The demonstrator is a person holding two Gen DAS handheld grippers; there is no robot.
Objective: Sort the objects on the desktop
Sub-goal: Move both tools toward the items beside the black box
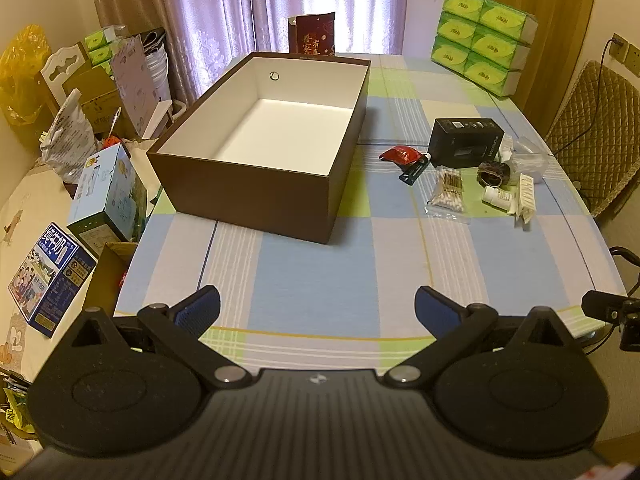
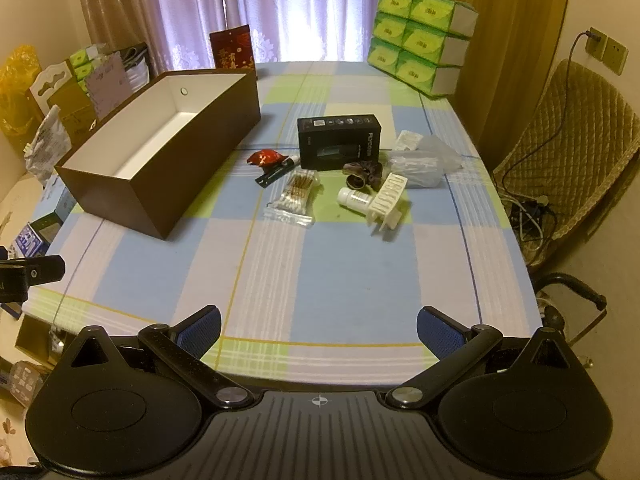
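Two tools, left tool (image 1: 318,310) and right tool (image 2: 319,330), hover spread wide over the checked tabletop (image 2: 344,280). Small objects cluster beside a black box (image 2: 338,142), right of the bare brown box (image 1: 260,148).

On the desk (image 2: 352,280), the open box (image 2: 160,184) sits to the left, with a cluster of small things to its right: a boxed item (image 2: 338,142) at the back, a bag of cotton swabs (image 2: 294,196) in front of it, and a small bottle (image 2: 354,199) just right of the swabs. Stacked tissue packs (image 2: 420,38) stand at the far right corner, 3 high. A card (image 2: 234,48) stands behind the open box.
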